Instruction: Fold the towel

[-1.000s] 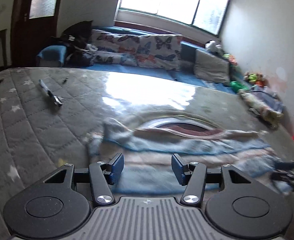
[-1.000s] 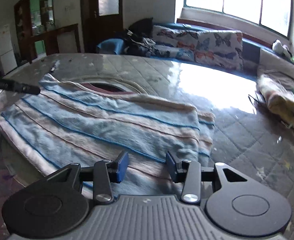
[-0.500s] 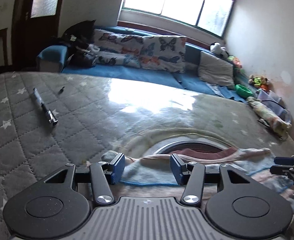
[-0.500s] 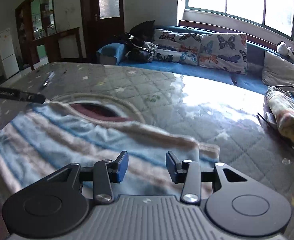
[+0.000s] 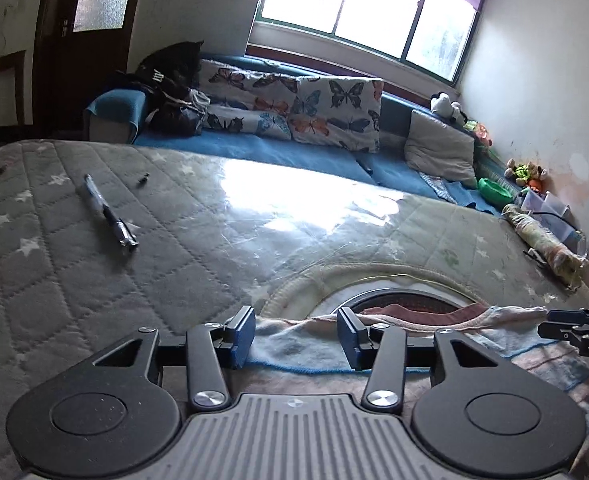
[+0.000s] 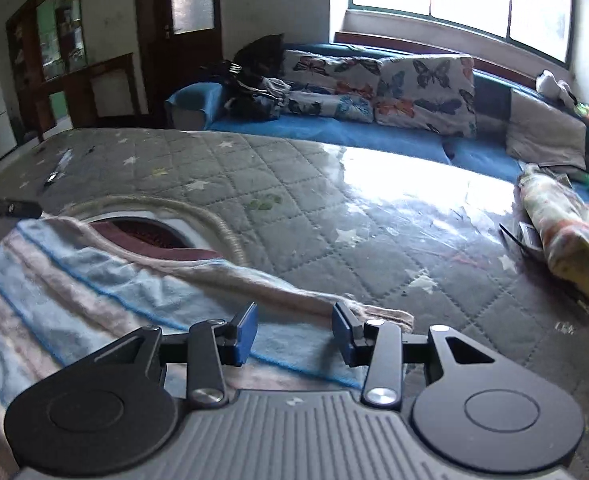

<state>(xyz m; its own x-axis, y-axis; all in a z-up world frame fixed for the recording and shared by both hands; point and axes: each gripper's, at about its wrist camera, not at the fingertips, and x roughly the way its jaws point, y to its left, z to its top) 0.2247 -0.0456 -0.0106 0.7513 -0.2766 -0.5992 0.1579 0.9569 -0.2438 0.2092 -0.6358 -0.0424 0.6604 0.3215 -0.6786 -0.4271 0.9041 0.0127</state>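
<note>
While both grippers hover low with jaws apart and empty, the striped towel (image 6: 106, 280) lies spread on the quilted table cover (image 5: 94, 280), its far hem at 12 o'clock of the left gripper (image 5: 296, 336) and right gripper (image 6: 293, 332). To fold cleanly, each should probably pinch one corner squarely, lifting both together. A pen (image 5: 108, 210) lies at 10 o'clock.

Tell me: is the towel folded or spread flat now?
Folded at least once: the striped towel shows an upper layer over a lower one at its right end.
</note>
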